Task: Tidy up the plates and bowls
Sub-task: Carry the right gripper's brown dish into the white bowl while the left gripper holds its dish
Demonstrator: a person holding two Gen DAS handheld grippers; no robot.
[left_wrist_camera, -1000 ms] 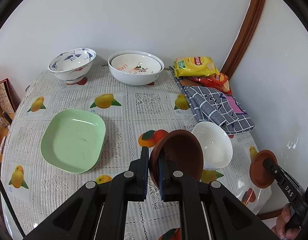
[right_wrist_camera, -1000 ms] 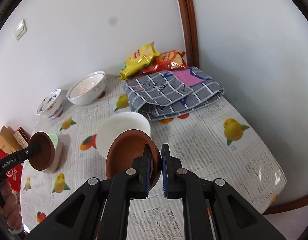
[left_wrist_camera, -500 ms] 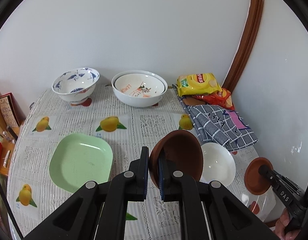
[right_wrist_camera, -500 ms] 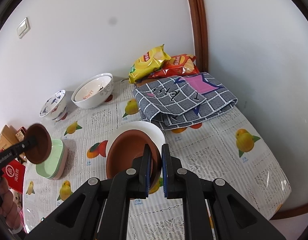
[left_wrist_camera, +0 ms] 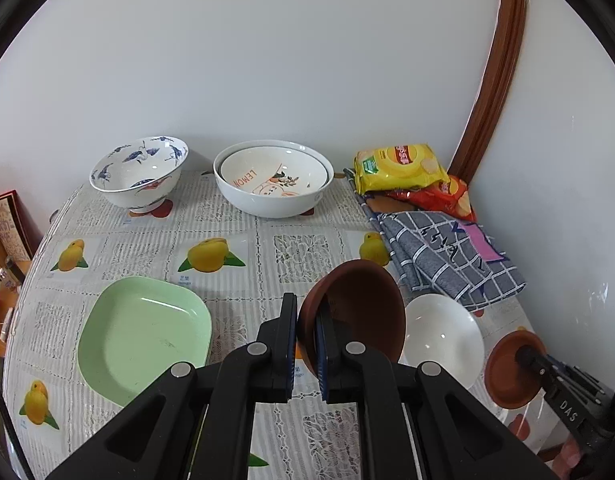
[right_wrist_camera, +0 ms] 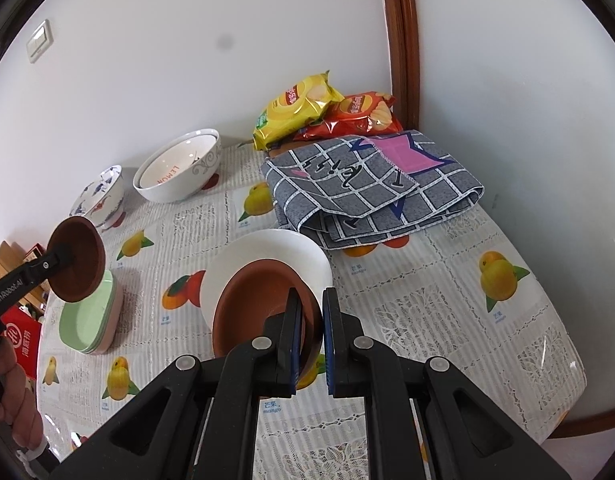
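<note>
Left wrist: left gripper point(left_wrist_camera: 306, 344) clamps brown bowl point(left_wrist_camera: 359, 312) (tilted) — above table point(left_wrist_camera: 267, 248).

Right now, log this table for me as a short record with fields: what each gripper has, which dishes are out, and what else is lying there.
left gripper: shut on a brown bowl, held tilted
right gripper: shut on a second brown bowl, above the white bowl
stacked: green plates; two nested white bowls
single: blue-patterned bowl
other: checked cloth, two snack bags
surface: fruit-print tablecloth
</note>
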